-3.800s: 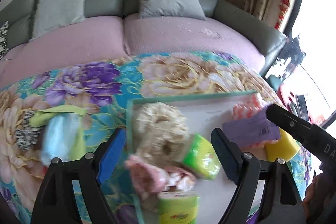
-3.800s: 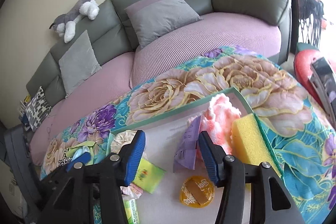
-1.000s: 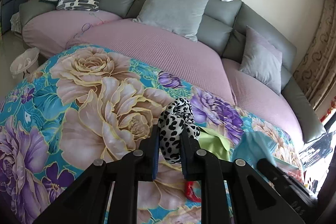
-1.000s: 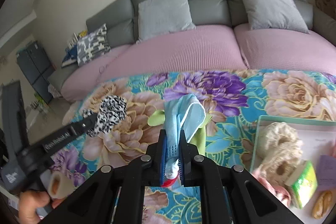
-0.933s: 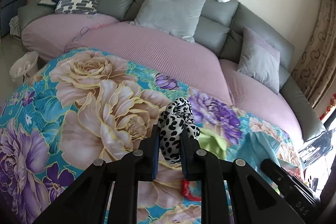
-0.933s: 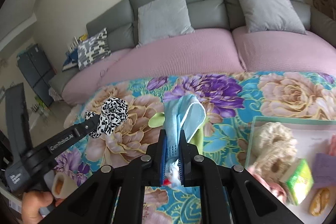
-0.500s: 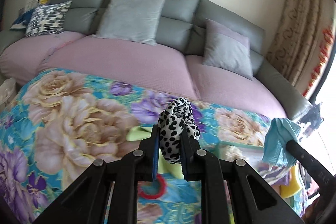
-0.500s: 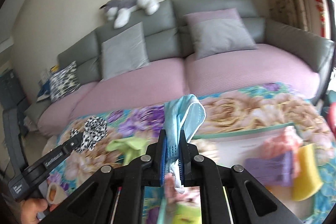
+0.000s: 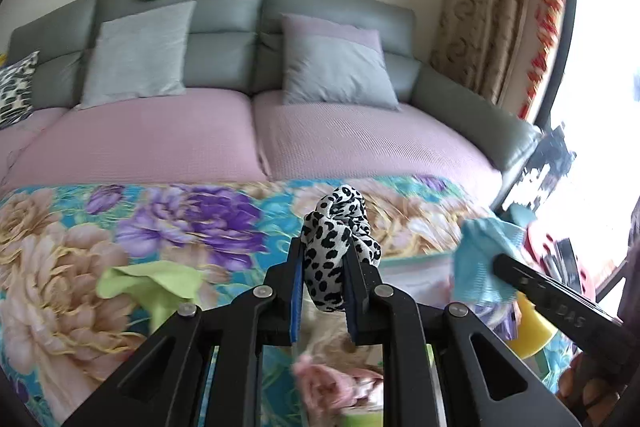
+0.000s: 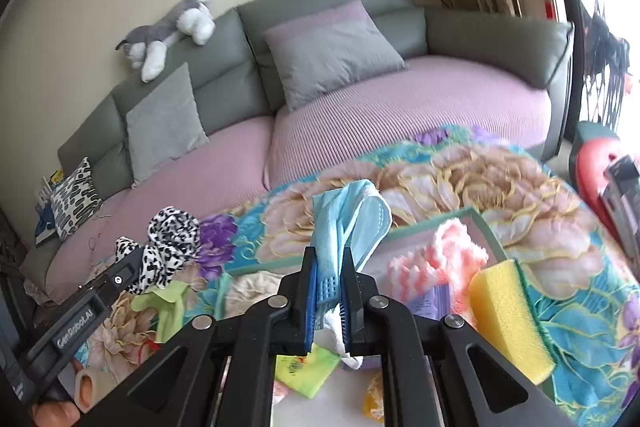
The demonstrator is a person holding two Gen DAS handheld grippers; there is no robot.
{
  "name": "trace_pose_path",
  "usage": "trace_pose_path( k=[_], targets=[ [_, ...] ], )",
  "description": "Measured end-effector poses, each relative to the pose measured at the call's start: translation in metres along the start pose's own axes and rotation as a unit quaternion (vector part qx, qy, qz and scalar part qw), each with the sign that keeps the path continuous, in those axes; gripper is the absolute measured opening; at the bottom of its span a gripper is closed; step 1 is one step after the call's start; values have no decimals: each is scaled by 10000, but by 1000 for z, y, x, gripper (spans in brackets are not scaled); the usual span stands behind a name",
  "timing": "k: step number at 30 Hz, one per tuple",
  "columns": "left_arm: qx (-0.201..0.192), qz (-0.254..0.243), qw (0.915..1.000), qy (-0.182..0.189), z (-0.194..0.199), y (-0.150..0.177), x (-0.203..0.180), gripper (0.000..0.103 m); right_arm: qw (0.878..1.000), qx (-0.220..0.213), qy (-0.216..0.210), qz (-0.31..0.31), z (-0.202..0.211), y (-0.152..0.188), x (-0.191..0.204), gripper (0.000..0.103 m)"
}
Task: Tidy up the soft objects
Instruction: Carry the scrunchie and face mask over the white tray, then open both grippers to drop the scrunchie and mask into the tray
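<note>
Here the left gripper (image 9: 323, 281) pinches a leopard scrunchie (image 9: 338, 247) and the right gripper (image 10: 328, 287) clamps a blue mask (image 10: 348, 219), each poking upward past the fingertips. The tray (image 10: 476, 217) lies just below and ahead of both, the right gripper probably nearer its middle.

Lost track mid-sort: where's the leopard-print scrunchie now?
The leopard-print scrunchie is pinched in the left gripper, above the floral blanket, left of the tray.
</note>
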State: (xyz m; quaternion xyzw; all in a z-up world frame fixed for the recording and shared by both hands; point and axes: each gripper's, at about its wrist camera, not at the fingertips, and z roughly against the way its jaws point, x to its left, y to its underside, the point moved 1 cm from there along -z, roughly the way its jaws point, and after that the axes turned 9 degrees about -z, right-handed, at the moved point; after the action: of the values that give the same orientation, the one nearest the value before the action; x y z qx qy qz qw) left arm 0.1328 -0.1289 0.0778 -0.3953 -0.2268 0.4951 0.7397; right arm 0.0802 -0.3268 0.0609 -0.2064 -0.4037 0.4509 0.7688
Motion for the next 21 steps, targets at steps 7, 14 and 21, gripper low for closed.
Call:
trace_pose_path(
  k=[7, 14, 21],
  targets=[
    [530, -343, 9980, 97, -36, 12, -24, 18, 9987, 498, -66, -127, -35, 14, -10, 10],
    [1107, -359, 9929, 246, -61, 30, -32, 18, 9960, 861, 31, -233, -51, 24, -19, 10],
    [1320, -290, 9906, 214, -71, 39, -29, 19, 9937, 1082, 274, -120, -63, 32, -21, 10]
  ],
)
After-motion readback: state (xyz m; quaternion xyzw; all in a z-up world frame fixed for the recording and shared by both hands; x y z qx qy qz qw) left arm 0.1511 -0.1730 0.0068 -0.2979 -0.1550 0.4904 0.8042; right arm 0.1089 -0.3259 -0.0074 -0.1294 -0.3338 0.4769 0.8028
